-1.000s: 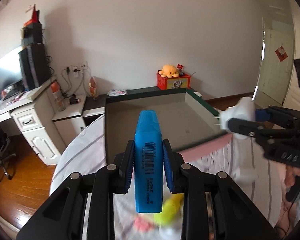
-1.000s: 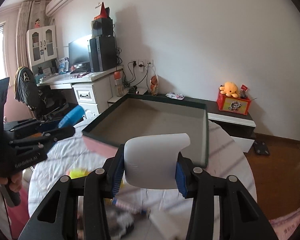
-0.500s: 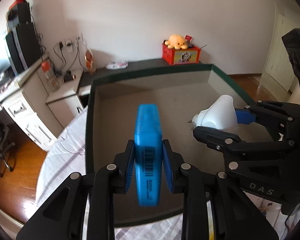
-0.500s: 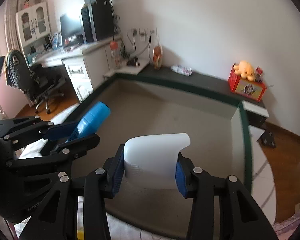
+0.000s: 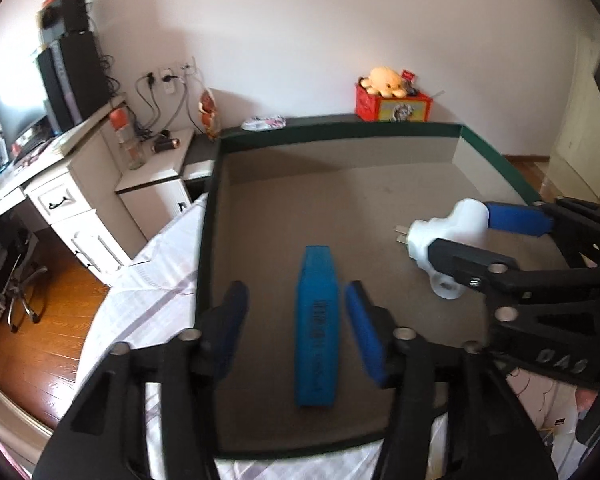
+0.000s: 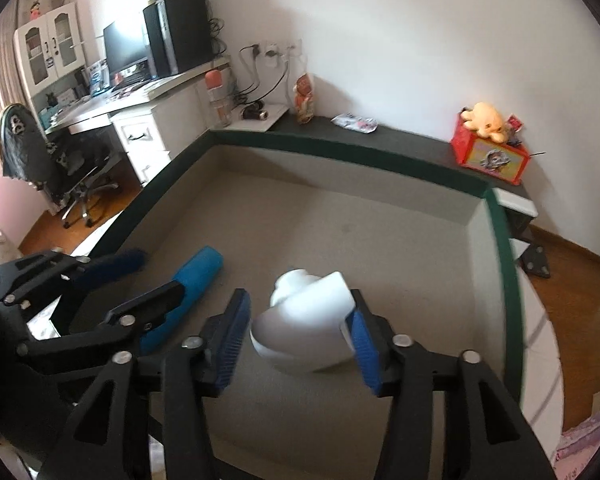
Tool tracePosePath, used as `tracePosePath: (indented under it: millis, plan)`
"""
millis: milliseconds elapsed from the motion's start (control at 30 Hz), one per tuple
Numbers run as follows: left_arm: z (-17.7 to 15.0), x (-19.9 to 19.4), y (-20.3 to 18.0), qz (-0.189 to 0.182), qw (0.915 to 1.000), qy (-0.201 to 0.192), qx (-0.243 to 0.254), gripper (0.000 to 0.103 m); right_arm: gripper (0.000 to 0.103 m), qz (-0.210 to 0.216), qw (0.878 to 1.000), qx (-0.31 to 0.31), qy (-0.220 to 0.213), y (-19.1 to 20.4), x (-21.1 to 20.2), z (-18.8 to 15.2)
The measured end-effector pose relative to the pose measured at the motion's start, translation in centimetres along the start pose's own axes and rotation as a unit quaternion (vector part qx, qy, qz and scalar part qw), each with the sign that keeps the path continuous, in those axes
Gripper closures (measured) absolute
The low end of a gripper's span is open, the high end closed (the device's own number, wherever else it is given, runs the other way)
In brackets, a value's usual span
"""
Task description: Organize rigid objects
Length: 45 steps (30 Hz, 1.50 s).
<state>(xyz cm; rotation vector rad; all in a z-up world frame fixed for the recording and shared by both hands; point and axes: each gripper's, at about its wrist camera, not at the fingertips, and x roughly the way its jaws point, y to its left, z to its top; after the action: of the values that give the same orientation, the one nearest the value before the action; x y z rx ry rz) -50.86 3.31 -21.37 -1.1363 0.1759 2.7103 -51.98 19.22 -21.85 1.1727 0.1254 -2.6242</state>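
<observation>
Both claws hover over the green-rimmed tray (image 5: 340, 133), which has a flat grey floor.

Left claw (image 5: 296, 322): fingers spread apart. The blue highlighter (image 5: 315, 328) lies lengthwise on the tray floor between the blue pads (image 5: 362, 336), touching neither, with its barcode face up and its tip toward 12 o'clock.

Right claw (image 6: 296, 336): fingers apart. The white plug adapter (image 6: 306, 322) sits between them, tilted, resting against the pad at 3 o'clock and clear of the pad at 9 o'clock. Whether it rests on the tray floor cannot be told. From the left wrist view, the adapter sits at 2 o'clock of the highlighter, well apart from it, prongs pointing toward 9 o'clock.

A red box (image 6: 488, 158) topped with an orange plush octopus (image 6: 485, 119) stands beyond the tray's far rim.
</observation>
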Motion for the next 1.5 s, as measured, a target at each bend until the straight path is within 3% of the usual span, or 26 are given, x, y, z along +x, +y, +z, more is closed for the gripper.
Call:
tracePosePath:
  millis: [67,100,167,333,433,533,767,1000,1500]
  plan:
    - [-0.1,-1.5,0.5,0.000,0.9999,-0.012,-0.012,0.032,0.029,0.007,1.000,0.010,-0.020,-0.4,-1.5,-0.3]
    - [-0.2,-2.4,0.6,-0.006,0.9997,-0.019,-0.016,0.029,0.026,0.011,0.999,0.016,-0.026,-0.6,-2.3,-0.4]
    - [-0.7,-4.9,0.4,-0.002,0.9990,-0.043,-0.015,0.013,0.024,0.017,0.998,0.021,-0.050,-0.7,-4.8,-1.0]
    - [-2.6,-11.9,-0.3,0.029,0.9930,-0.114,-0.012,0.000,0.015,-0.001,0.993,0.026,-0.115,-0.3,-11.2,-2.6]
    - [-4.5,-16.1,-0.5,0.031,0.9881,-0.149,-0.022,0.000,0.000,-0.012,0.987,0.021,-0.159,0.6,-15.6,-4.4]
    - [-6.0,-18.8,-0.8,0.035,0.9856,-0.164,-0.023,0.000,0.000,-0.026,0.980,0.015,-0.199,1.6,-19.7,-6.4]
    - [-10.9,-25.1,-2.1,0.056,0.9792,-0.193,-0.027,0.000,0.000,-0.064,0.968,0.010,-0.243,3.7,-26.3,-12.4]
    - [-13.4,-28.8,-3.8,0.046,0.9756,-0.212,-0.032,0.000,0.000,-0.073,0.965,0.008,-0.251,5.0,-29.3,-16.0]
    - [-14.4,-32.0,-6.8,0.044,0.9719,-0.231,-0.004,0.000,0.000,-0.071,0.964,0.015,-0.257,5.9,-31.7,-17.9]
